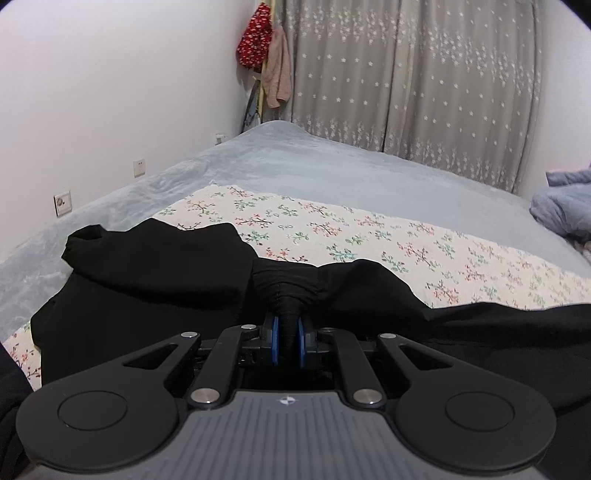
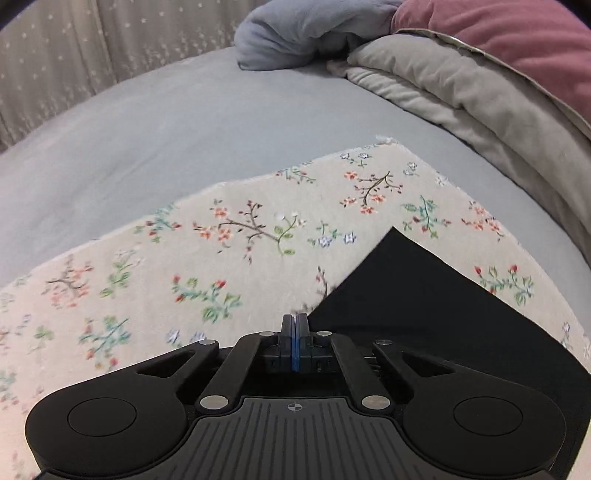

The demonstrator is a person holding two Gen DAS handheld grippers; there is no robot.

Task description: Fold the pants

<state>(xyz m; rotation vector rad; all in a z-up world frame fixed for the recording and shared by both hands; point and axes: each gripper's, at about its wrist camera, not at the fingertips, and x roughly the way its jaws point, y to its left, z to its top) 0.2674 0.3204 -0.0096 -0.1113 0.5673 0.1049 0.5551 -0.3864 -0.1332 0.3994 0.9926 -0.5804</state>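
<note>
The black pants [image 1: 155, 273] lie bunched on a floral cloth [image 1: 332, 229] spread over the bed. My left gripper [image 1: 288, 325] is shut on the gathered waistband of the pants, and the fabric puckers out from between its blue pads. In the right wrist view a flat black corner of the pants [image 2: 406, 295] lies on the floral cloth [image 2: 221, 240], just right of my right gripper [image 2: 294, 317]. The right gripper's jaws are pressed together. A thin edge of the pants may be between them, but I cannot tell.
The grey-blue bedsheet [image 1: 332, 166] stretches to a curtain [image 1: 406, 74] and a white wall. A blue-grey pillow [image 2: 303, 33], a beige quilt [image 2: 461, 85] and a maroon blanket [image 2: 517, 40] are piled at the bed's far right. Clothes [image 1: 258, 40] hang in the corner.
</note>
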